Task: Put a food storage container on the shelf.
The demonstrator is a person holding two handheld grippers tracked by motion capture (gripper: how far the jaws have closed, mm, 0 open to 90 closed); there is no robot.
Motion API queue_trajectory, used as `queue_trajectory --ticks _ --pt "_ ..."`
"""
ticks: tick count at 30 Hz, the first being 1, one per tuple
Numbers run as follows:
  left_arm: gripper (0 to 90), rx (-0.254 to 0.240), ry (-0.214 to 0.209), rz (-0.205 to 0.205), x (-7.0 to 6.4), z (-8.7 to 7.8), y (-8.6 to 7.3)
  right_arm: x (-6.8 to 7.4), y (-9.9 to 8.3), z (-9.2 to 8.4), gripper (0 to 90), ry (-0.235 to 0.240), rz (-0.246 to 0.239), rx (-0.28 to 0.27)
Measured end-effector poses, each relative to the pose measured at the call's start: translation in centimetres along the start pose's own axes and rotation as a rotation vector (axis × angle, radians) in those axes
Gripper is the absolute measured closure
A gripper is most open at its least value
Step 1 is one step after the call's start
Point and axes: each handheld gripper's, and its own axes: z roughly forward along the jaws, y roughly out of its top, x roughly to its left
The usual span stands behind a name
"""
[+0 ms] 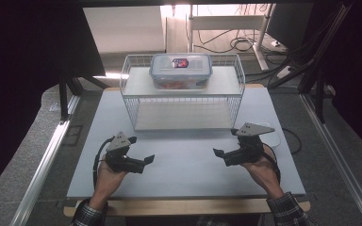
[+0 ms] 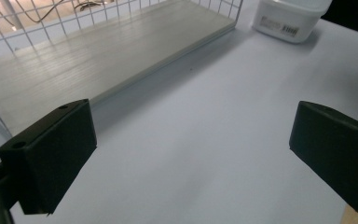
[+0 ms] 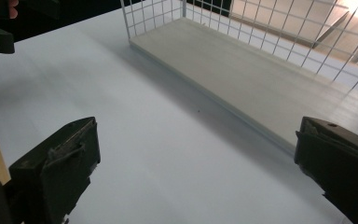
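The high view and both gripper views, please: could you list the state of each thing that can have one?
Left tongs: open, empty, over the table.
Right tongs: open, empty, over the table.
Clear container: lid on, latched, on the rack's upper shelf.
Wire rack: upright, lower shelf bare.
White container: sits on the table beside the rack.

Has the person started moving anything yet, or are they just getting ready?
Just getting ready, it seems. Nothing looks done: the lidded container sits on the top shelf of the wire rack, and the white box sits on the table. Nothing is in hand: the left gripper and right gripper are open and empty, low over the table. All the moving is probably left.
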Motion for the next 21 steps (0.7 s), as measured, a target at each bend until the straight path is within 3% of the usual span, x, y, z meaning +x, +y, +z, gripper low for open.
queue_trajectory --ticks 8,17,21 --pt "0.4 0.044 0.047 0.023 -1.0 -0.1 -1.9 0.0 -2.2 -0.2 0.8 -0.033 0.023 -0.011" --pt "0.4 0.108 0.078 0.06 -2.1 0.5 -3.7 0.6 -4.8 0.3 3.0 -0.06 0.003 0.048" --pt "0.4 0.126 0.087 0.067 -2.0 0.8 -4.1 0.9 -5.4 0.8 2.9 -0.039 0.009 0.069"
